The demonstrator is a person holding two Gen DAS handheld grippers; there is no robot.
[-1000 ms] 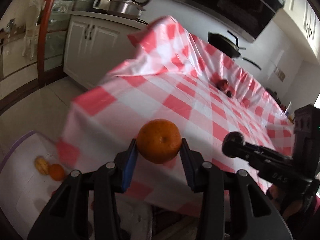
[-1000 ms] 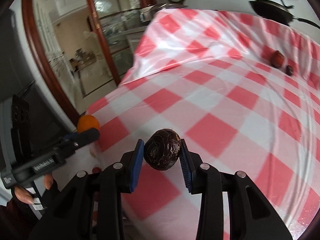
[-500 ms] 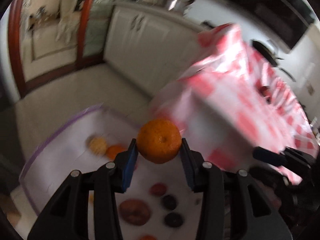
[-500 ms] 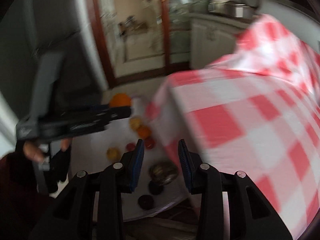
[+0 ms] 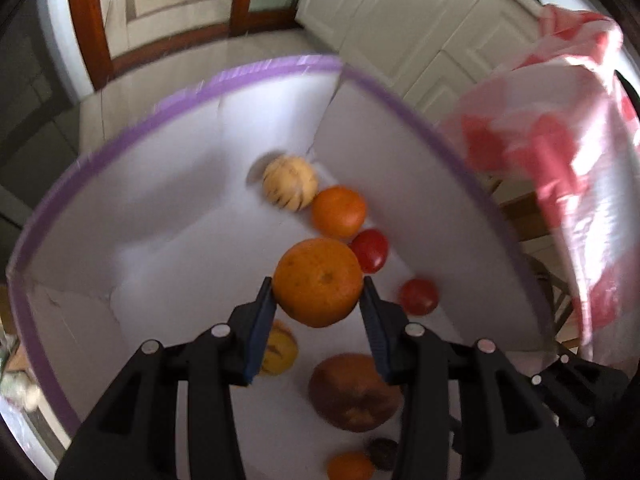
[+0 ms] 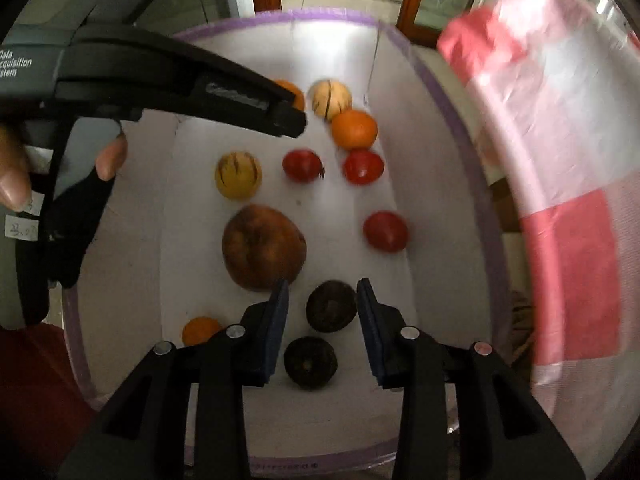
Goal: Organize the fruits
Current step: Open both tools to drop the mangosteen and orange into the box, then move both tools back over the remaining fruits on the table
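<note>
My left gripper (image 5: 318, 304) is shut on an orange (image 5: 318, 282) and holds it above the white basket with a purple rim (image 5: 180, 96). It also shows in the right wrist view (image 6: 280, 114) over the basket (image 6: 448, 92). My right gripper (image 6: 322, 312) is open and empty above the basket. A dark passion fruit (image 6: 331, 306) lies on the basket floor below its jaws, a second one (image 6: 310, 362) nearer me. Several fruits lie inside: an orange (image 6: 354, 129), red tomatoes (image 6: 385, 231), striped yellow fruits (image 6: 238, 175), a brown fruit (image 6: 264, 247).
The red-and-white checked tablecloth (image 6: 560, 128) hangs at the right of the basket, also in the left wrist view (image 5: 560, 160). White cabinets (image 5: 400, 12) and a wooden door frame (image 5: 86, 20) stand beyond. My hand (image 6: 16, 176) holds the left tool.
Both grippers swung from the table to over the basket. The right gripper opened and let go of the dark passion fruit, which now lies in the basket. The left still holds the orange.
</note>
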